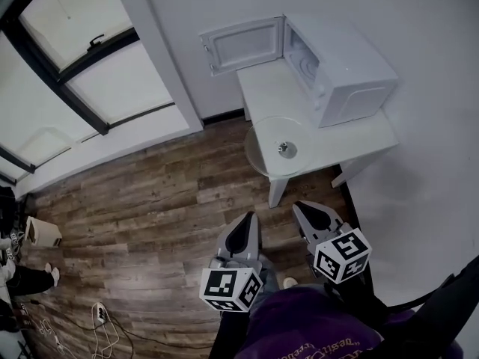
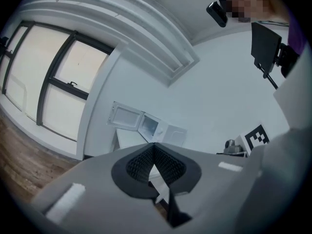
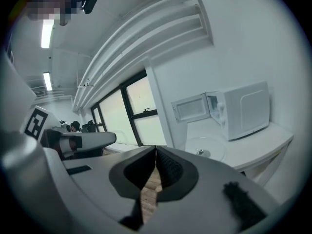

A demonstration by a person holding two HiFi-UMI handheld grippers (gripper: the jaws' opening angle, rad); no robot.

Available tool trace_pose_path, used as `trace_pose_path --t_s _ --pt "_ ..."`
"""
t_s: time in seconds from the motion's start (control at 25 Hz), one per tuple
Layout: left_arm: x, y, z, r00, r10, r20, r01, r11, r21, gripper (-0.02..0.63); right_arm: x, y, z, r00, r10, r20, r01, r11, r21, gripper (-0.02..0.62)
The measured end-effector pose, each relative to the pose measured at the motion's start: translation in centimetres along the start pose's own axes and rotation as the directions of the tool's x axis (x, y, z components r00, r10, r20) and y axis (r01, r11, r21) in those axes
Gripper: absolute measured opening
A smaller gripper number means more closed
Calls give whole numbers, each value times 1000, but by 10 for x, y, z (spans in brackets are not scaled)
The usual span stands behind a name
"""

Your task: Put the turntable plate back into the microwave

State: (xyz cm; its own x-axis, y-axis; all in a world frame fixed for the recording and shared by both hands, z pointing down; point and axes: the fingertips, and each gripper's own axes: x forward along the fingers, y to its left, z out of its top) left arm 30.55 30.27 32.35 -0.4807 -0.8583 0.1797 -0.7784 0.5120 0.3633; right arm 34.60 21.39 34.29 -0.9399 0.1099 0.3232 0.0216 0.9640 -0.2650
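Observation:
A white microwave point(image 1: 344, 69) stands on a small white table point(image 1: 367, 137) against the wall, its door point(image 1: 243, 45) swung open to the left. The clear glass turntable plate point(image 1: 283, 146) lies on the table's near left corner and overhangs the edge. It also shows in the right gripper view as the plate point(image 3: 207, 148) in front of the microwave point(image 3: 243, 108). My left gripper point(image 1: 245, 223) and right gripper point(image 1: 305, 212) hang over the wooden floor, short of the table. Both are shut and hold nothing. The microwave point(image 2: 158, 128) is small in the left gripper view.
A wood-plank floor point(image 1: 150, 200) spreads left of the table. Large windows point(image 1: 82, 73) line the left wall. A small box point(image 1: 41, 232) and cables point(image 1: 101, 324) lie at the far left, beside a person's legs point(image 1: 22, 279). The white wall point(image 1: 419, 200) runs close along the right.

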Motion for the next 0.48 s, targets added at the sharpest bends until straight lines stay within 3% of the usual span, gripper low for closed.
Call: trace_pose_path --t_s 0.24,0.36,0.48 --pt "49 48 37 993 -114 -3 114 993 0 5 68 -19 17 998 -62 -22 62 998 26 9" --pt "66 56 49 977 -214 21 214 977 17 -2 87 -32 15 994 -101 -35 103 990 91 9" --pt "88 63 55 955 -292 50 294 955 -44 -3 94 -57 12 985 -167 -41 171 974 149 9"
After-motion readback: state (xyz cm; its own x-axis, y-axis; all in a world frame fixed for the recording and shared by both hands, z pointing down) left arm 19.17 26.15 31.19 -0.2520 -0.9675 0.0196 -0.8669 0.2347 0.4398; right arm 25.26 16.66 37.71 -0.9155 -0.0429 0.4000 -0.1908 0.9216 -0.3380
